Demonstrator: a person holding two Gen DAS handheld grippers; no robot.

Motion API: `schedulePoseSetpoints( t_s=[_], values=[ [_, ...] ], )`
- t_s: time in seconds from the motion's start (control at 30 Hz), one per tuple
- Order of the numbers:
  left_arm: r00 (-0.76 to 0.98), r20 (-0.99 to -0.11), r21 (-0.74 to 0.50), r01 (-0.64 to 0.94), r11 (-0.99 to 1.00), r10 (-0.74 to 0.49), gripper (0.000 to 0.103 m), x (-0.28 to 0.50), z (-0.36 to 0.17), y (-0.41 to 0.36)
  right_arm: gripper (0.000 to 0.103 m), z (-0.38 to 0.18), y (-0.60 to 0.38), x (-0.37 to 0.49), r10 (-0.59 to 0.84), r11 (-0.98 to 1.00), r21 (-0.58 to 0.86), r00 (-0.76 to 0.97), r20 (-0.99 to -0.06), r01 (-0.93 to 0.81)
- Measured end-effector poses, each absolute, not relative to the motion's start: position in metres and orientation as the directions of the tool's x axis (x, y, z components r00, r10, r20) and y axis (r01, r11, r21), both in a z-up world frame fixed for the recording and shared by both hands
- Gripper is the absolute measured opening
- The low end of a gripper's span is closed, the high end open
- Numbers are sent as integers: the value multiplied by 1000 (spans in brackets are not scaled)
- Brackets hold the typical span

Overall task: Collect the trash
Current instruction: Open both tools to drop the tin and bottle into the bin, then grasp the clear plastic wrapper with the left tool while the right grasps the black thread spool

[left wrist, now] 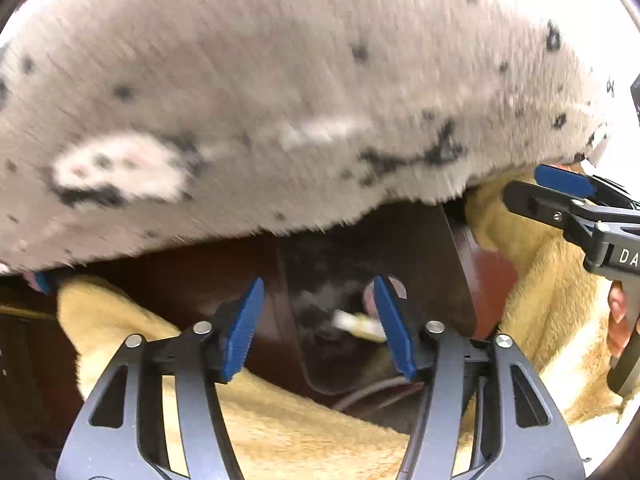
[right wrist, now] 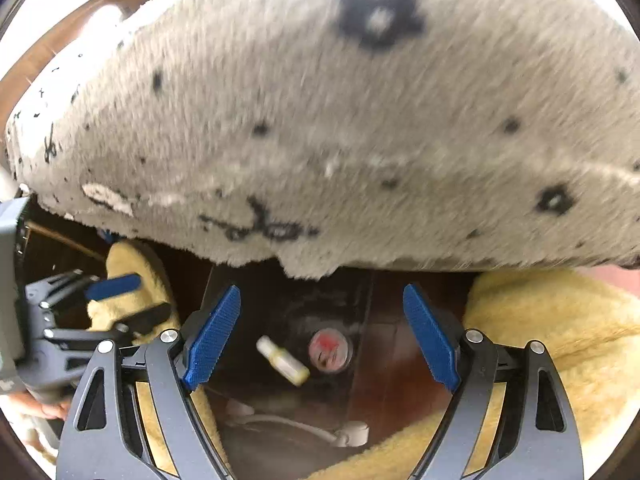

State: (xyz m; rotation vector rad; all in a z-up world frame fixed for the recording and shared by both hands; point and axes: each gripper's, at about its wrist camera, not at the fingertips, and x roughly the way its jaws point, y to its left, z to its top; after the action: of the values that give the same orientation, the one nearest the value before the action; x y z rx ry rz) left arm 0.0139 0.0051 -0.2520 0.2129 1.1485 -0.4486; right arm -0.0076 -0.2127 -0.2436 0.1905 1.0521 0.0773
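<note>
A small pale-yellow bottle with a white cap (right wrist: 282, 360) lies on a dark brown surface (right wrist: 400, 368), beside a round pink disc with a red mark (right wrist: 330, 350). My right gripper (right wrist: 322, 338) hangs above both with its blue pads wide apart and nothing touching them. In the left wrist view the same bottle (left wrist: 358, 326) shows, blurred, between the fingers of my left gripper (left wrist: 318, 328), which stands open over it. The disc (left wrist: 390, 290) is half hidden behind the right pad. Each gripper shows at the edge of the other's view: the right gripper (left wrist: 548, 192), the left gripper (right wrist: 132, 300).
A grey-white fuzzy throw with black spots (right wrist: 360, 140) overhangs the gap from above. Yellow fleece (right wrist: 560, 340) crowds both sides of the dark surface. A white cable with a plug (right wrist: 352, 434) lies near the bottle. A person's fingers (left wrist: 618, 312) hold the right tool.
</note>
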Motion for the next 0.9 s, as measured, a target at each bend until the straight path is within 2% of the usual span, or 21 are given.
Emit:
schedulePoseSetpoints(
  t_s=[0.17, 0.37, 0.5, 0.67, 0.73, 0.8, 0.9],
  values=[
    [447, -860, -30, 439, 898, -247, 66, 17, -207, 17, 84, -203, -235, -12, 107, 986, 163, 586, -803, 44],
    [561, -779, -7, 440, 898, -281, 79, 29, -153, 14, 84, -143, -260, -9, 6, 992, 93, 720, -694, 81],
    [615, -737, 17, 433, 901, -282, 80, 46, -136, -3, 84, -120, -276, 13, -64, 991, 48, 764, -642, 122],
    [617, -721, -36, 423, 906, -317, 80, 78, -117, -11, 84, -97, -298, 60, -130, 982, 30, 791, -598, 185],
    [630, -709, -28, 423, 906, -316, 80, 89, -116, -27, 80, -91, -313, 81, -140, 978, 41, 788, -599, 204],
    [646, -691, -22, 428, 904, -323, 80, 98, -111, -35, 69, -89, -320, 104, -135, 976, 52, 782, -609, 210],
    [660, -676, -16, 431, 902, -328, 80, 115, -103, -48, 59, -87, -329, 130, -130, 976, 56, 771, -624, 210]
  ],
)
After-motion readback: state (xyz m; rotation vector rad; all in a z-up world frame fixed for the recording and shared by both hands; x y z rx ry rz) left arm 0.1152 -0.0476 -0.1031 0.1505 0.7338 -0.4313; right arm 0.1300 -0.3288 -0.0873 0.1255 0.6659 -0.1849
